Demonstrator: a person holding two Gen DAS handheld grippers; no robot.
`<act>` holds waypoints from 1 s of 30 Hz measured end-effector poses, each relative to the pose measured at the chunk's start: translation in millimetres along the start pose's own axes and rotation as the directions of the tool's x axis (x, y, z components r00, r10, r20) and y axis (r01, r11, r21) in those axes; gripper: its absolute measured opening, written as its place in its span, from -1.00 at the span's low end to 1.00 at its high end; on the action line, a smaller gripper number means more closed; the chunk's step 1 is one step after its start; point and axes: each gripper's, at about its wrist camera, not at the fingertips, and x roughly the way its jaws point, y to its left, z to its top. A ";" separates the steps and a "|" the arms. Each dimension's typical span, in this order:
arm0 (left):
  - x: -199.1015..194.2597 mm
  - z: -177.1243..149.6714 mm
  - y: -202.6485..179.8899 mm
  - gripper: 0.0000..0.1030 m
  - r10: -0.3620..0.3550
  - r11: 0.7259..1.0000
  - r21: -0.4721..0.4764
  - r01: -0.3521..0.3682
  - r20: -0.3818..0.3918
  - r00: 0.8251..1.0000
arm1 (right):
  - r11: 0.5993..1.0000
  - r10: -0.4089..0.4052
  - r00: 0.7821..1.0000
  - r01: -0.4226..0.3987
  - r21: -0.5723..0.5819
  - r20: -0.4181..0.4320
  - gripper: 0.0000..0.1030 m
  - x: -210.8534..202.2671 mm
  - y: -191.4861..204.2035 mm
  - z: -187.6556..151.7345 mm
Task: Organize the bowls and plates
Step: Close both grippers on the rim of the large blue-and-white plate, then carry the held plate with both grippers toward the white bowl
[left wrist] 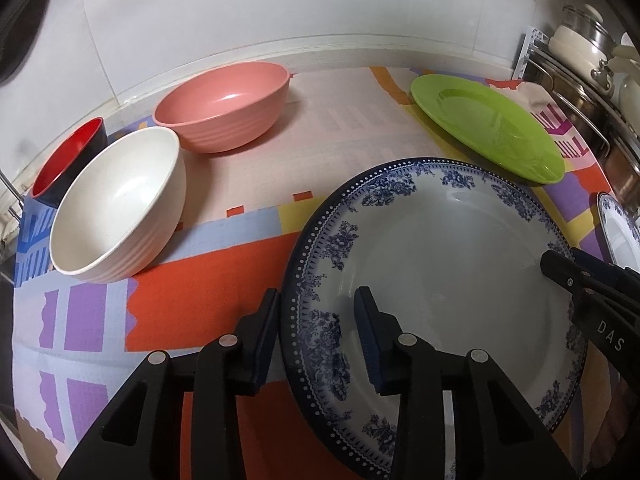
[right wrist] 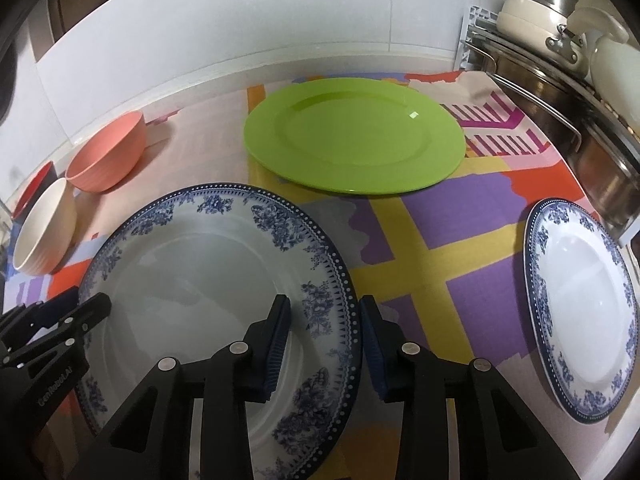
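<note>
A large blue-patterned white plate (left wrist: pixel 440 264) (right wrist: pixel 192 264) lies on the colourful cloth. My left gripper (left wrist: pixel 316 340) is open, its two fingers straddling the plate's left rim. My right gripper (right wrist: pixel 324 340) is open too and straddles the right rim; it also shows in the left wrist view (left wrist: pixel 568 260). The left gripper (right wrist: pixel 92 312) appears at the plate's far side in the right wrist view. Beyond lie a green plate (left wrist: pixel 488 128) (right wrist: pixel 356 136) and a smaller blue-patterned plate (right wrist: pixel 584 348) (left wrist: pixel 616 232). To the left stand a pink bowl (left wrist: pixel 224 108) (right wrist: pixel 108 156), a white bowl (left wrist: pixel 120 208) (right wrist: pixel 44 232) and a red-lined dark bowl (left wrist: pixel 68 168) (right wrist: pixel 36 188).
A metal rack (right wrist: pixel 560 92) with pots and lids stands along the right edge, close to the smaller plate. A white tiled wall (right wrist: pixel 240 20) runs behind the counter. The patterned cloth (right wrist: pixel 440 220) covers the counter between the plates.
</note>
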 end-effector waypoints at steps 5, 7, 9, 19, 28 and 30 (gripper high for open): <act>-11.4 -0.2 7.0 -0.27 0.004 1.000 -0.007 -0.004 0.023 1.000 | 1.000 0.000 1.000 0.000 -0.008 0.016 -0.29 -11.1 7.5 0.6; -17.2 -0.9 10.9 -0.27 0.006 1.000 -0.012 -0.006 0.034 0.999 | 1.000 0.001 1.000 -0.001 -0.012 0.024 -0.29 -16.5 11.9 1.1; -23.5 -1.9 16.0 -0.27 0.010 1.000 -0.017 -0.009 0.045 0.999 | 1.000 0.006 0.999 -0.006 -0.018 0.034 -0.29 -22.7 17.2 1.8; -64.4 -16.0 51.1 -0.28 0.046 0.998 -0.056 -0.040 0.114 0.992 | 0.997 0.043 0.996 -0.037 -0.066 0.083 -0.29 -55.7 52.6 -4.5; -93.5 -39.7 92.2 -0.28 0.096 0.991 -0.104 -0.082 0.139 0.986 | 0.990 0.091 0.991 -0.080 -0.119 0.095 -0.29 -76.9 95.1 -19.3; -99.5 -47.0 103.6 -0.28 0.107 0.989 -0.115 -0.091 0.141 0.984 | 0.987 0.105 0.990 -0.092 -0.132 0.093 -0.29 -80.5 106.9 -22.7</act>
